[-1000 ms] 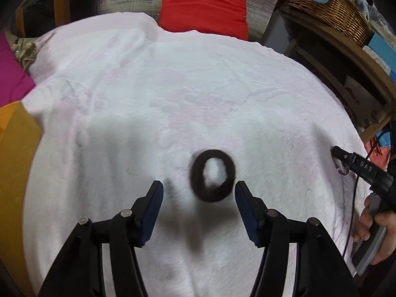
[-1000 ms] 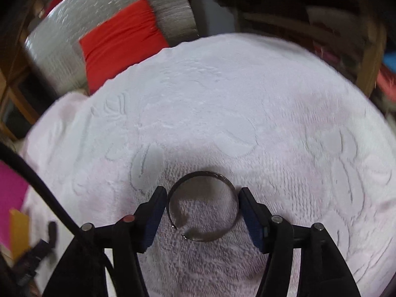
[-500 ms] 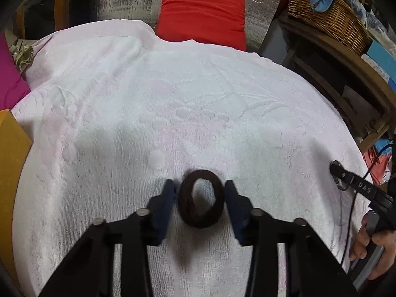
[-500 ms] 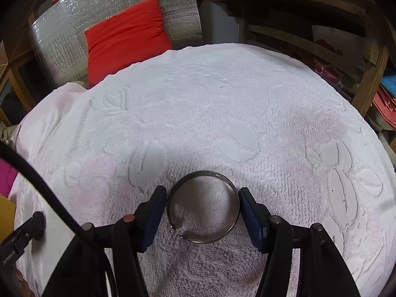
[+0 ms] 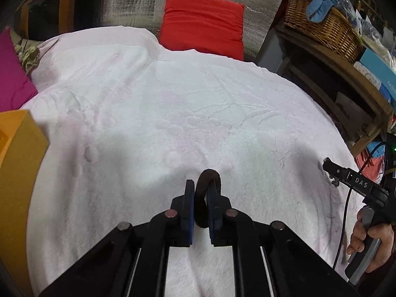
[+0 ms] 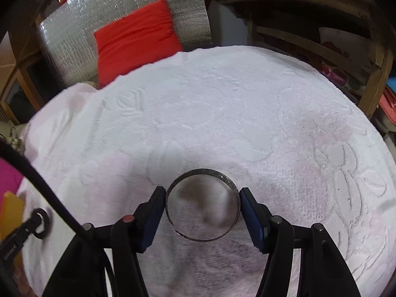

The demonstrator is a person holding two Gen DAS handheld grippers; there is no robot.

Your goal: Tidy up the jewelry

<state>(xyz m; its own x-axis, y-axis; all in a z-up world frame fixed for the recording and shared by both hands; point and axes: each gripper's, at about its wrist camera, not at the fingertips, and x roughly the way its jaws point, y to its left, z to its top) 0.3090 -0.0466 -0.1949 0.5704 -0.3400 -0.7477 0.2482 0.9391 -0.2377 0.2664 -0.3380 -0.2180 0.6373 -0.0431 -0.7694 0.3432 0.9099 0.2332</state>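
Note:
My left gripper [image 5: 201, 188] is shut on a dark brown fuzzy ring-shaped band [image 5: 207, 180], squeezed flat and upright between the blue pads, over the white embossed bedspread [image 5: 173, 104]. My right gripper [image 6: 202, 194] holds a thin silver open bangle [image 6: 203, 173] between its blue pads, which touch the bangle's left and right sides, just above the bedspread [image 6: 222, 104]. The right gripper also shows at the right edge of the left wrist view [image 5: 331, 170]. The left gripper's tip with the band shows at the left edge of the right wrist view [image 6: 40, 222].
An orange box [image 5: 14, 173] sits at the left edge of the bed beside a magenta cushion [image 5: 10, 79]. A red cushion [image 5: 203, 22] leans on silver padding at the back. A wooden shelf with a wicker basket [image 5: 321, 27] stands at the right.
My left gripper moved forward around the dark band and closed on it, squeezing it flat. My right gripper kept its hold on the silver bangle and shifted slightly over the bed.

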